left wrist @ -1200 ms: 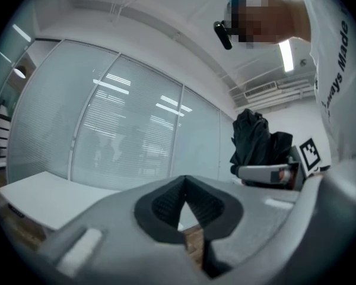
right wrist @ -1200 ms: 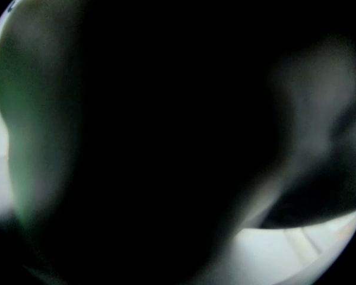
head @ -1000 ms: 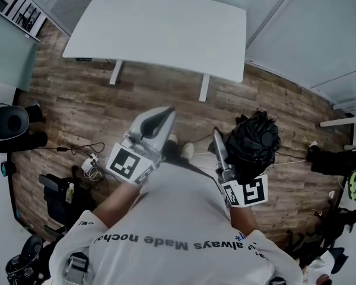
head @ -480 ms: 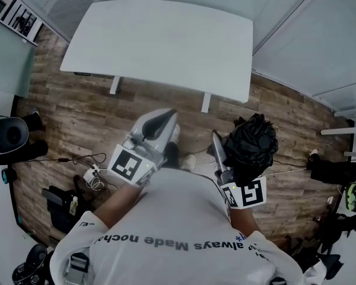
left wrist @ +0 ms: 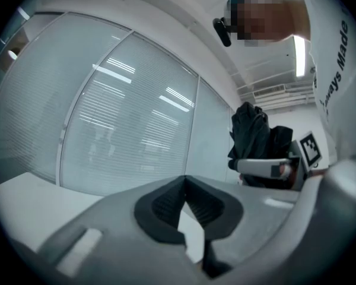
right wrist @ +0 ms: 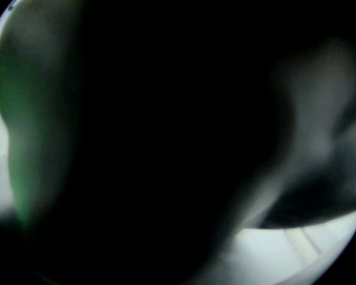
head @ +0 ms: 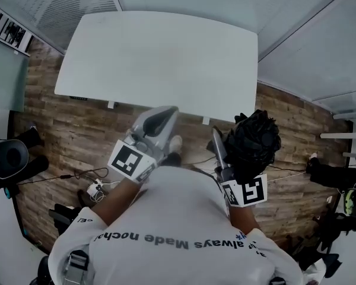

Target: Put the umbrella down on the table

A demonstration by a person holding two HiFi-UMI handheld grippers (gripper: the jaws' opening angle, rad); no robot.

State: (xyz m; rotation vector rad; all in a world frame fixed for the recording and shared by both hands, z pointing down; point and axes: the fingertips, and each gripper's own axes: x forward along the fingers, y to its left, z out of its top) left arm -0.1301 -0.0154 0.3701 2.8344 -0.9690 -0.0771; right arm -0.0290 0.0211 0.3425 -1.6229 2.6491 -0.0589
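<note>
my left gripper (head: 169, 111): grey plastic shell, matt & smooth; pads (left wrist: 164, 208) black, ribbed, look rubbery. umbrella (head: 253, 140): black cloth, crumpled, slight sheen. table (head: 160, 52): white top, smooth, matt. floor (head: 65, 129): wood-look planks, grainy. my shirt (head: 178, 218): white cloth w/ dark print.

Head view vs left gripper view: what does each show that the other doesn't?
Head view only: the wood floor, the white table in full outline from above, and the person's white shirt.
Left gripper view only: the glass wall with blinds, a ceiling light, and the left gripper with its pads together and nothing between them.
Both: the right gripper clamped on the folded black umbrella, not yet set on the table.
</note>
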